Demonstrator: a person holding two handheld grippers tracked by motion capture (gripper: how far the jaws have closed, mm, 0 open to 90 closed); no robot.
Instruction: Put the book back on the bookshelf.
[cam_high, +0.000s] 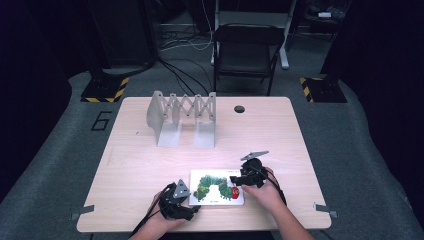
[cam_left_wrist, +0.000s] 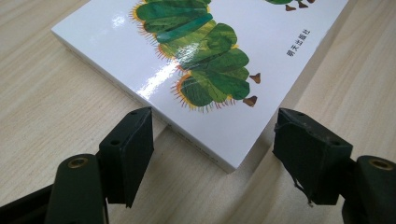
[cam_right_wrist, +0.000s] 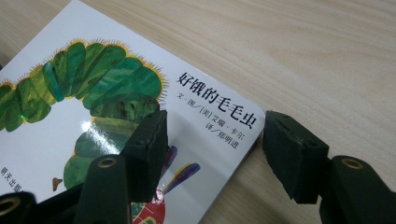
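Observation:
A white picture book (cam_high: 216, 186) with a green caterpillar on its cover lies flat near the table's front edge. My left gripper (cam_high: 189, 204) sits at the book's near left corner. In the left gripper view the book (cam_left_wrist: 219, 56) has that corner between the open jaws of the left gripper (cam_left_wrist: 215, 123), without touching either. My right gripper (cam_high: 239, 179) is at the far right corner. In the right gripper view the right gripper (cam_right_wrist: 215, 133) is open, with one jaw over the cover of the book (cam_right_wrist: 107, 88) and the other beyond its edge, over the wood.
A grey expanding book rack (cam_high: 182, 117) stands at the back of the wooden table (cam_high: 280, 140). A round cable hole (cam_high: 239, 109) lies to the right of the rack. A black chair (cam_high: 247, 50) stands behind the table.

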